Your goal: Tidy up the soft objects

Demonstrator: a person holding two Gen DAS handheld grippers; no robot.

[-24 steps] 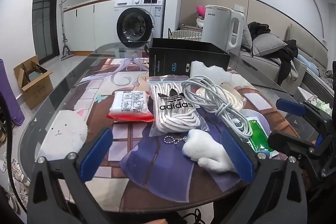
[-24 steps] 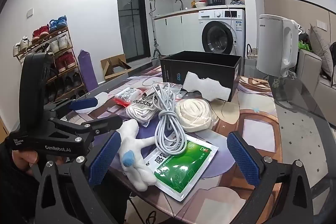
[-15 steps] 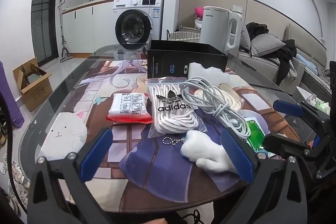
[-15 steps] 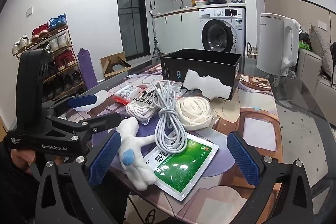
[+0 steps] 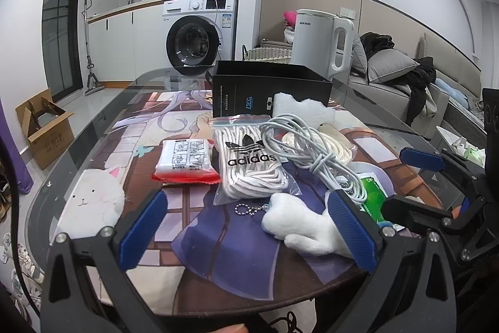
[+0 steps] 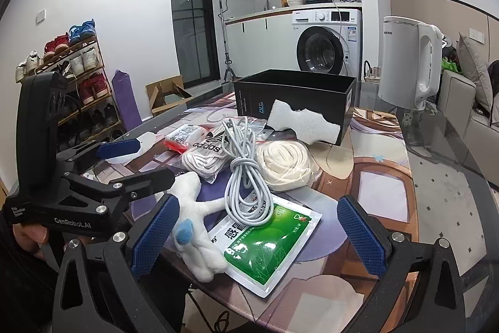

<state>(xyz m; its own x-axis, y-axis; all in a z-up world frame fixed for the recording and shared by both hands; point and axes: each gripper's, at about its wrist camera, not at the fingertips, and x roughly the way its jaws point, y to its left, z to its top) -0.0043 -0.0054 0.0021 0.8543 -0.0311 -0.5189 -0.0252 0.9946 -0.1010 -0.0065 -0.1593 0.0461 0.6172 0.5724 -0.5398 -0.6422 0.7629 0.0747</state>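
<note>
Soft items lie on the glass table: a white plush toy (image 5: 307,227) (image 6: 199,227) nearest me, a bagged Adidas lace bundle (image 5: 249,164) (image 6: 205,150), a grey cable coil (image 5: 312,152) (image 6: 246,177), a cream rope coil (image 6: 283,161), a red-edged white packet (image 5: 184,159), a green sachet (image 6: 268,242) and white foam (image 5: 304,110) (image 6: 301,124) against an open black box (image 5: 268,86) (image 6: 296,95). My left gripper (image 5: 249,234) is open, hovering before the plush toy. My right gripper (image 6: 259,236) is open above the sachet, empty.
A white kettle (image 5: 322,42) (image 6: 408,61) stands behind the box. An anime mat (image 5: 156,127) covers the table. The right gripper shows at the right in the left wrist view (image 5: 436,192); the left gripper at the left in the right wrist view (image 6: 93,177).
Both grippers have drifted slightly; the scene sits a little lower and closer in the left view. Nothing was grasped or moved.
</note>
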